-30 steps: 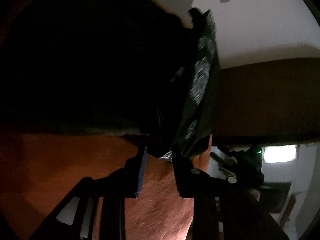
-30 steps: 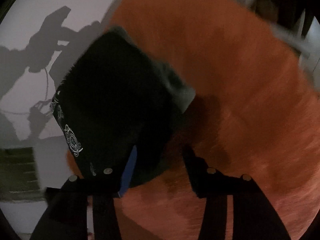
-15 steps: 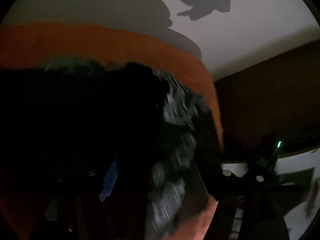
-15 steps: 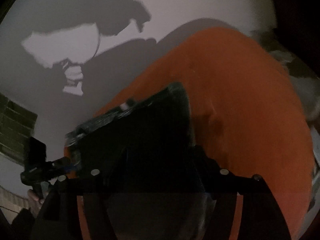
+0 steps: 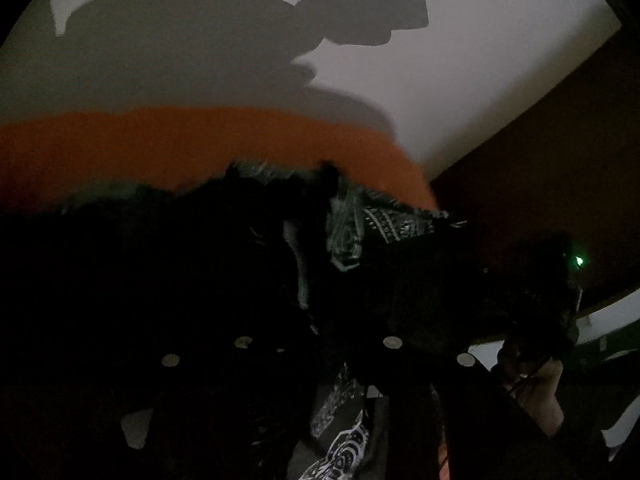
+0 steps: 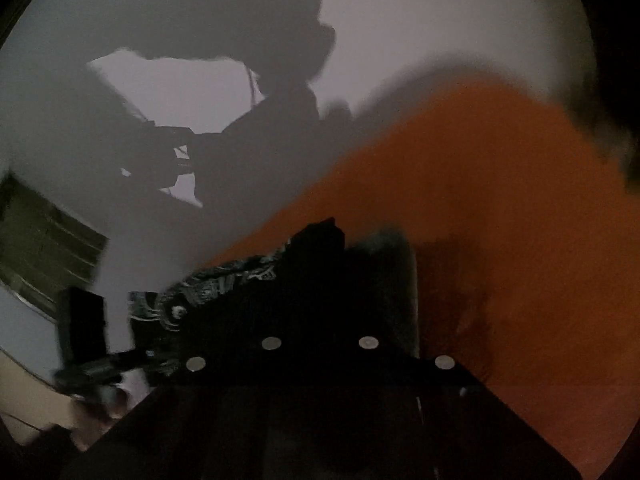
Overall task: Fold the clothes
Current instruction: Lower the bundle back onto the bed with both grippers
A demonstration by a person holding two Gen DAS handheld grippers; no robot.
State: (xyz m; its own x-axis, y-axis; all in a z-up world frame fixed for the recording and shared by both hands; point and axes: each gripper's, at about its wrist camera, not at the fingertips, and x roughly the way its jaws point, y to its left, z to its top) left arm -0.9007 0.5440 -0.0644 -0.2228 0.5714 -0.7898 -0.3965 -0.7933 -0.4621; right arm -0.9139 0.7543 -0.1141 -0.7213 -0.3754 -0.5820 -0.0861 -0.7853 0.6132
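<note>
While the dim light hides much, the left tongs (image 5: 316, 344) are closing on a fold of the one black garment with a white paisley print (image 5: 384, 224), which drapes over and ahead of them on the orange fleece blanket (image 5: 200, 140). The right tongs (image 6: 320, 340), also closing, pinch the same garment's other edge (its long axis seems to run between the two tongs, each equally near). I count one garment, one blanket, two tongs.
</note>
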